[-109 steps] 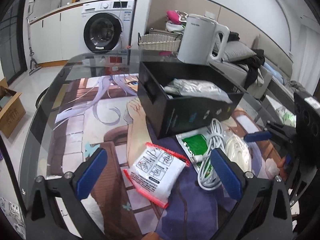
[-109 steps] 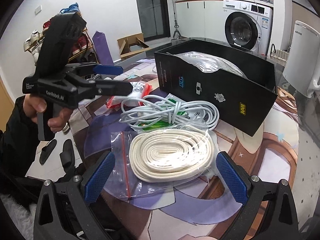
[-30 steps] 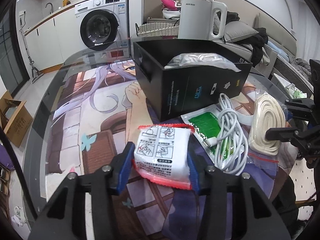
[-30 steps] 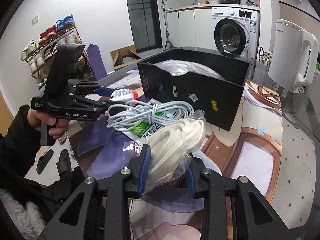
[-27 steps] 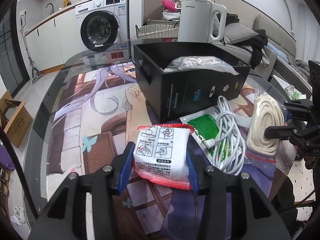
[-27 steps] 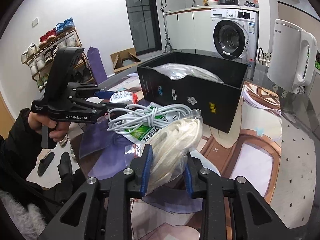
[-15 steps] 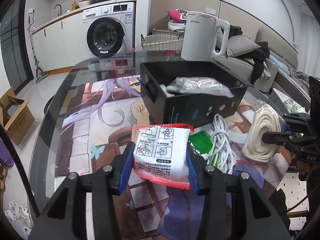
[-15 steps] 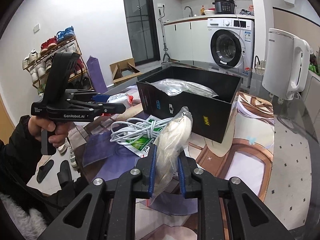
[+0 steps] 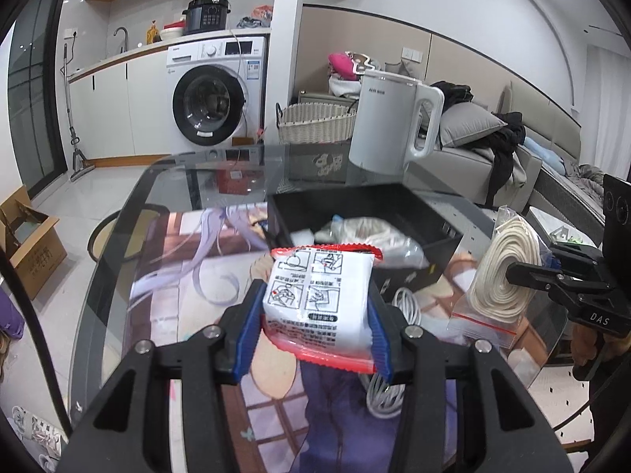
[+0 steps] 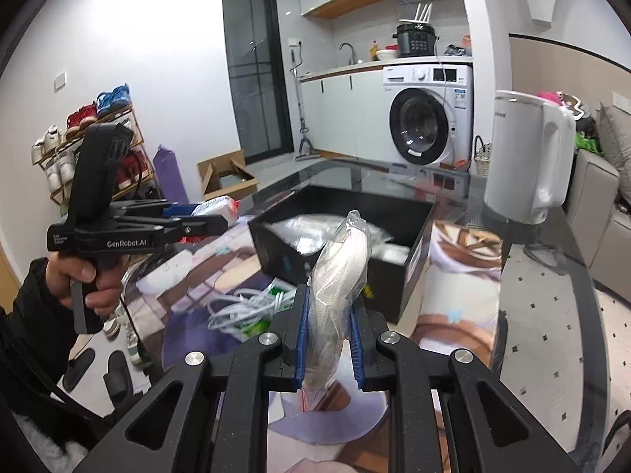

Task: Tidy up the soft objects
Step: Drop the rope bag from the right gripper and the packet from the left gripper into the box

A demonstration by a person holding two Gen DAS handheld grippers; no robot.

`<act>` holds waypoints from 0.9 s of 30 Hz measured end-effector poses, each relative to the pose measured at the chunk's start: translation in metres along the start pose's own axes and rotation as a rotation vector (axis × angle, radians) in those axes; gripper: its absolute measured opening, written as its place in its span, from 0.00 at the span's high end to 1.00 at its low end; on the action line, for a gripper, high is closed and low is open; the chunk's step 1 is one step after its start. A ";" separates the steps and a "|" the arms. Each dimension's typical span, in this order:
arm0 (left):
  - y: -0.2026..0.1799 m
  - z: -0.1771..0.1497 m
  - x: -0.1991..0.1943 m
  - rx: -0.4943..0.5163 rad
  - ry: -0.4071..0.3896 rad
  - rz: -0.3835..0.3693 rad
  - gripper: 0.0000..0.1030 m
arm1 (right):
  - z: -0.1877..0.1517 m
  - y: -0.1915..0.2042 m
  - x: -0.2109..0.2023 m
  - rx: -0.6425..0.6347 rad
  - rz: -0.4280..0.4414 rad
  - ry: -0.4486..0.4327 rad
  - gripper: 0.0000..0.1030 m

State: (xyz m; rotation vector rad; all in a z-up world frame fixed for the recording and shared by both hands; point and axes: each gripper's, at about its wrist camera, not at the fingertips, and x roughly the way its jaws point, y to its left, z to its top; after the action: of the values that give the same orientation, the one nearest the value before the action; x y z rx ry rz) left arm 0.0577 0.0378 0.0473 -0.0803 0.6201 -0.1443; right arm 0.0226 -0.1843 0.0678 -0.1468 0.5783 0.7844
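My left gripper [image 9: 313, 333] is shut on a white packet with red edges [image 9: 319, 299], held above the table in front of the black box [image 9: 394, 201]. My right gripper [image 10: 329, 339] is shut on a clear bag of coiled white rope [image 10: 341, 272], held upright above the table near the box [image 10: 418, 252]. The rope bag also shows in the left wrist view [image 9: 501, 272], and the packet in the right wrist view [image 10: 217, 207]. The box holds a clear bag of white stuff [image 9: 374, 232].
A white cable bundle [image 10: 244, 307] lies on a green-and-white pouch [image 10: 252, 327] on the printed mat in front of the box. A white kettle [image 9: 394, 126] stands behind the box. The glass table's edge [image 9: 114, 228] curves at left.
Both grippers closed on their items and lifted them off the table: the left raised the packet, the right raised the rope bag upright, both now higher and nearer the box.
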 end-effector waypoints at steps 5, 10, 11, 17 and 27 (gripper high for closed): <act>-0.004 0.015 0.002 -0.005 -0.024 0.009 0.55 | 0.020 0.001 -0.005 -0.008 -0.013 -0.038 0.83; -0.004 0.028 0.014 -0.021 -0.035 0.033 0.55 | 0.044 0.000 -0.002 -0.030 -0.042 -0.067 0.83; -0.003 0.029 0.018 -0.022 -0.033 0.038 0.55 | 0.050 -0.001 0.001 -0.032 -0.047 -0.071 0.83; -0.005 0.039 0.041 -0.016 -0.030 0.066 0.55 | 0.074 -0.012 0.027 -0.021 -0.035 -0.063 0.83; -0.005 0.047 0.082 -0.010 0.006 0.090 0.55 | 0.087 -0.031 0.110 -0.045 -0.066 0.105 0.83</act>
State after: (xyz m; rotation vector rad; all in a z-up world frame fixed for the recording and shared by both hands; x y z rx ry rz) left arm 0.1505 0.0214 0.0395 -0.0615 0.6291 -0.0546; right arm 0.1439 -0.1084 0.0780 -0.2486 0.6523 0.7291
